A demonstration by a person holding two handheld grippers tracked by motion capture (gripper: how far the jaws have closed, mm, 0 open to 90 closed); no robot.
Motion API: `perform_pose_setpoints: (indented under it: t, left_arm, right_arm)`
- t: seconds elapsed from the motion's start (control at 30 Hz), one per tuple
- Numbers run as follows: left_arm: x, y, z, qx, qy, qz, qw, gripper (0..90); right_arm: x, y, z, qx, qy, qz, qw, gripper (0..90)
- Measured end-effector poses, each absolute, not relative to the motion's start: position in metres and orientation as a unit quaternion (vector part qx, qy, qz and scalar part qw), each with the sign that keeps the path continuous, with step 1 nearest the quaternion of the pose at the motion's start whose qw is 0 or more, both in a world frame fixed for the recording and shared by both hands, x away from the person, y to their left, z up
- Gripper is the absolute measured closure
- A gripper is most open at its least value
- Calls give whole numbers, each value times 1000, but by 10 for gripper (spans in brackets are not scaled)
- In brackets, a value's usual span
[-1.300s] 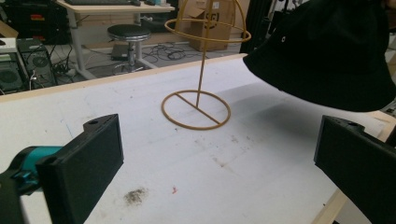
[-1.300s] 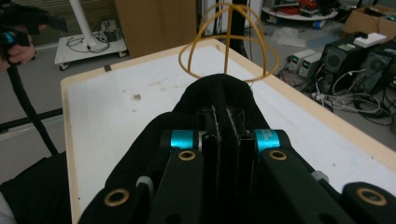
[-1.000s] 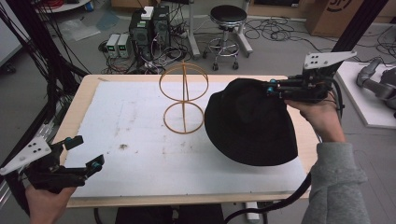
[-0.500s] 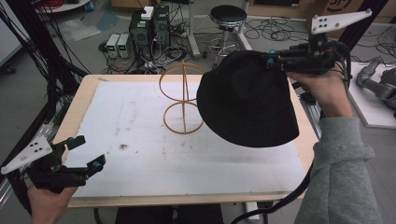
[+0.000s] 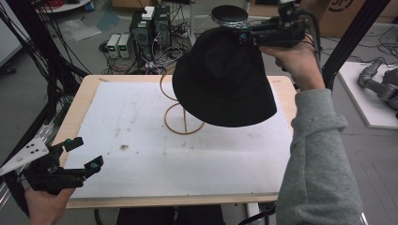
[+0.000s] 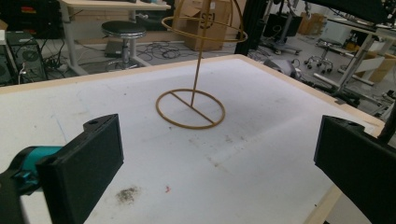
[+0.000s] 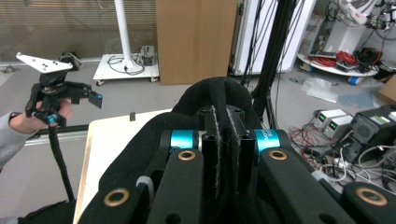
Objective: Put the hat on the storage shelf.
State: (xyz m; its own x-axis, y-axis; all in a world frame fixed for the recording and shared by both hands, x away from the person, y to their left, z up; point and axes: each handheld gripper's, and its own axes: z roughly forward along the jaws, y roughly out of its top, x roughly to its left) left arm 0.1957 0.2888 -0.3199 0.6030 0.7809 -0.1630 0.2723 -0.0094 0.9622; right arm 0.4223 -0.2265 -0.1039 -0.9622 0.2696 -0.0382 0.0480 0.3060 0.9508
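A black bucket hat [image 5: 223, 79] hangs in the air above the back right of the table, its brim over the top of a gold wire stand [image 5: 183, 125]. My right gripper [image 5: 244, 35] is shut on the hat's crown; in the right gripper view the jaws pinch a fold of the hat's [image 7: 205, 100] fabric, the right gripper [image 7: 223, 140] closed around it. My left gripper [image 5: 87, 153] rests open at the table's front left corner with nothing between its jaws. The left gripper view looks across the white mat at the stand [image 6: 190, 109], the left gripper [image 6: 217, 158] wide open.
The white mat [image 5: 141, 178] covers most of the wooden table. Behind the table stand a stool [image 5: 229, 14] and electronics boxes [image 5: 150, 26] with cables on the floor. Black frame poles [image 5: 356, 33] rise at both sides. A second white table [image 5: 366, 98] lies to the right.
My right gripper has lifted the hat off the table and carried it up and to the left, over the stand. The left gripper has stayed in place.
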Motion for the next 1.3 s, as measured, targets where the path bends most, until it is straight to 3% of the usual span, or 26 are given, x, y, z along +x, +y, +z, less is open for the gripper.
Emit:
perform_pose_setpoints:
  t: [0.27,0.67,1.3]
  left_arm:
    - [192,297,-320,670,397,223,586,17]
    - [192,299,-322,670,399,223,585,17]
    - [196,297,-327,673,403,214,582,17]
  right_arm:
    - [455,-183,-110,101,810,571,92,863]
    - [491,-128,-152,119,817,559,67,864]
    - [499,-121,-209,158,823,545,41,863]
